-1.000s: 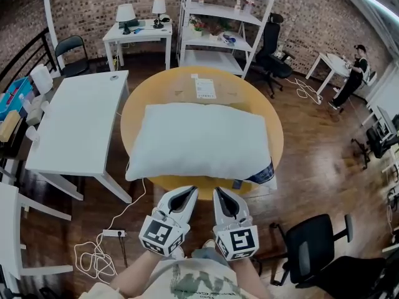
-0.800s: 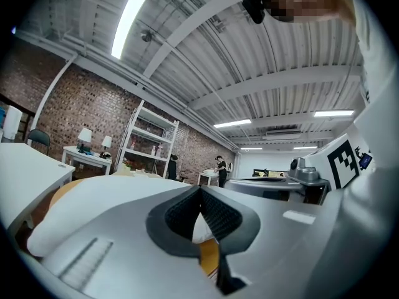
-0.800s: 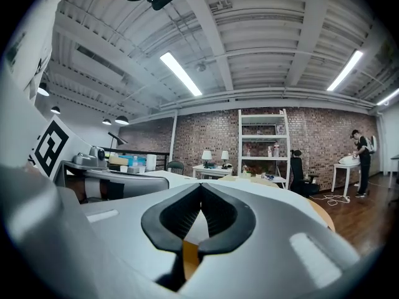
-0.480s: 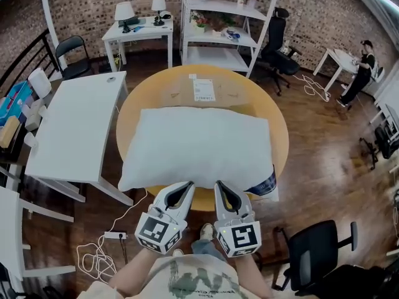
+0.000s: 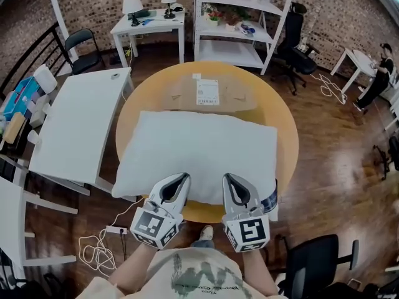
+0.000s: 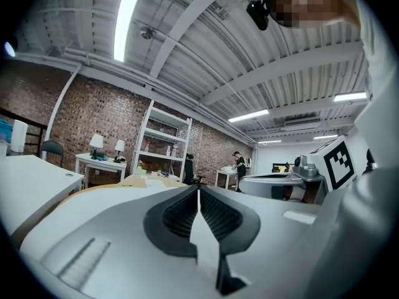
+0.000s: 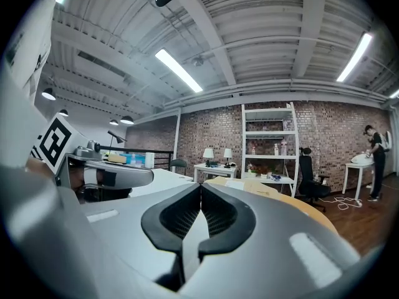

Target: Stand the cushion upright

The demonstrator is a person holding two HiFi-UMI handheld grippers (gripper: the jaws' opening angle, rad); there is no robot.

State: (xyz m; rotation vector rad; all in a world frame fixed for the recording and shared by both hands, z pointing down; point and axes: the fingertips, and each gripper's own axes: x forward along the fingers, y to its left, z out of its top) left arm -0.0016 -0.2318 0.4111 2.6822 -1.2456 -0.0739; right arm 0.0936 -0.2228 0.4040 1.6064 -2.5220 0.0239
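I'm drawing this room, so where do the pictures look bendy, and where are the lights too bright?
Head view: the shelf unit bends like in a fishbowl; the cushion is sharp, softly lit. Left gripper view: round picture, dark corners, a glaring ceiling light. Right gripper view: same bending, bright strip lights.

cushion (image 5: pixel 199 148): white | round table (image 5: pixel 288 143): yellow | desk (image 5: pixel 81 123): white | wall (image 5: pixel 93 5): red brick | floor (image 5: pixel 336 136): brown wood
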